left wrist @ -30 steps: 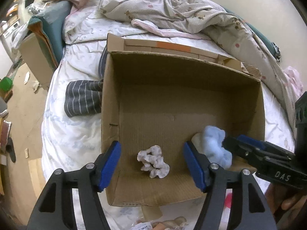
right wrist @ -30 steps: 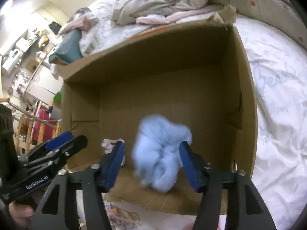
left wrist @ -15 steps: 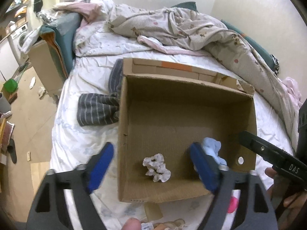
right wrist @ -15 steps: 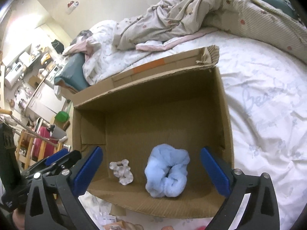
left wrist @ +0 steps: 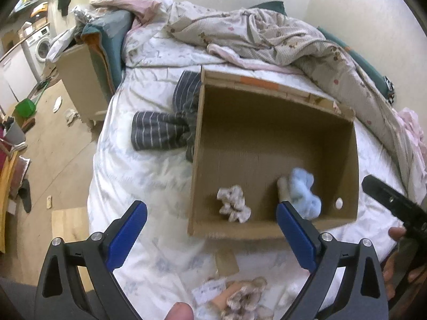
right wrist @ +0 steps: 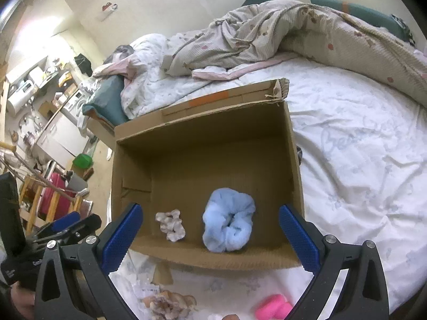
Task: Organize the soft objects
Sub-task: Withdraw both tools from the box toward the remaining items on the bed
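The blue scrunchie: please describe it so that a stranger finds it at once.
On the bed stands an open cardboard box. Two soft things lie near its front wall; the blue scrunchie is the right-hand one. It is fluffy, pale blue and bigger than the small white patterned scrunchie beside it.

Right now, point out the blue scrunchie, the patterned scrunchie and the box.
blue scrunchie [right wrist: 228, 224], right wrist view, fluffy ring beside its hole.
patterned scrunchie [right wrist: 170, 225], right wrist view, middle folds.
cardboard box [right wrist: 292, 160], right wrist view, right wall.
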`<state>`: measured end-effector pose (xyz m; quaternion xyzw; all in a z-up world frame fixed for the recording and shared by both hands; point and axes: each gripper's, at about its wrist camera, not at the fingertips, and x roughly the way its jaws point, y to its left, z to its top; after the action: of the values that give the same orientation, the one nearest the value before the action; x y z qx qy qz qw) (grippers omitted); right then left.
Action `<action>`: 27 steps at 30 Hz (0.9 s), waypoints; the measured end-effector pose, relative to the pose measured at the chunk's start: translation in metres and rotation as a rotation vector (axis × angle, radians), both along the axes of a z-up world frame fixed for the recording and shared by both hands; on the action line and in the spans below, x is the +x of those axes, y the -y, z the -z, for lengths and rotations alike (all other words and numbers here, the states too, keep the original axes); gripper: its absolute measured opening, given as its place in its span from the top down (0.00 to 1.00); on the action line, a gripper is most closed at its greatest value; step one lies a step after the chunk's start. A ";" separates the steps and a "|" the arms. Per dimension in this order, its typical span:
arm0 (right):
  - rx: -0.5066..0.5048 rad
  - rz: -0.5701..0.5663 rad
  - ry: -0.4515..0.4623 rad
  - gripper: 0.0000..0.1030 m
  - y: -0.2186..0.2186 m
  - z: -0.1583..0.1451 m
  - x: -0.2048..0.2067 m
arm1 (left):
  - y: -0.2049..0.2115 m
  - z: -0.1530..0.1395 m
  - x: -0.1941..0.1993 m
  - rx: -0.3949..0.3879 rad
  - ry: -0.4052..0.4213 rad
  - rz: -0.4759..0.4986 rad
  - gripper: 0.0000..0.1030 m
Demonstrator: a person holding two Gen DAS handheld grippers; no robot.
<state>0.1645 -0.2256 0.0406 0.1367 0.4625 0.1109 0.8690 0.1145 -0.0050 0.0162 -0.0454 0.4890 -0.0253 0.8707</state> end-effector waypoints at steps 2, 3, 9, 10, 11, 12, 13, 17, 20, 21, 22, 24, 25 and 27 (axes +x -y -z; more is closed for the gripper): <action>-0.003 -0.013 -0.004 0.00 -0.001 -0.001 -0.006 | -0.001 0.000 -0.006 0.004 -0.006 0.000 0.06; -0.003 -0.019 -0.008 0.00 -0.002 -0.001 -0.009 | -0.001 0.000 -0.009 0.005 -0.008 -0.002 0.06; -0.009 -0.056 -0.092 0.00 -0.007 0.011 -0.026 | -0.012 0.005 -0.031 0.011 -0.043 -0.046 0.06; -0.025 -0.067 -0.106 0.00 -0.009 0.015 -0.029 | -0.014 0.007 -0.034 0.012 -0.052 -0.051 0.06; -0.039 -0.085 -0.127 0.00 -0.013 0.019 -0.032 | -0.015 0.010 -0.037 0.012 -0.065 -0.054 0.06; -0.051 -0.104 -0.156 0.00 -0.016 0.024 -0.034 | -0.016 0.011 -0.039 0.012 -0.072 -0.056 0.06; -0.054 -0.122 -0.181 0.00 -0.018 0.029 -0.037 | -0.018 0.013 -0.042 0.010 -0.083 -0.059 0.06; -0.038 -0.189 -0.309 0.00 -0.026 0.054 -0.049 | -0.026 0.024 -0.048 -0.016 -0.139 -0.084 0.06; -0.071 -0.252 -0.411 0.00 -0.036 0.077 -0.059 | -0.035 0.032 -0.049 -0.026 -0.178 -0.116 0.06; -0.102 -0.279 -0.437 0.00 -0.041 0.085 -0.061 | -0.038 0.034 -0.048 -0.024 -0.190 -0.129 0.06; -0.135 -0.298 -0.457 0.01 -0.045 0.092 -0.064 | -0.041 0.037 -0.048 -0.025 -0.200 -0.139 0.06; -0.185 -0.343 -0.499 0.10 -0.054 0.106 -0.068 | -0.046 0.042 -0.047 -0.027 -0.221 -0.155 0.06; -0.211 -0.363 -0.518 0.15 -0.058 0.113 -0.070 | -0.048 0.045 -0.047 -0.029 -0.233 -0.162 0.06; -0.268 -0.397 -0.535 0.17 -0.066 0.123 -0.074 | -0.052 0.051 -0.046 -0.031 -0.260 -0.174 0.06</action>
<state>0.0906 -0.1593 -0.0827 -0.0470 0.7015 0.1762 0.6889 0.0680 0.0467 -0.0349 -0.1039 0.5916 0.0486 0.7980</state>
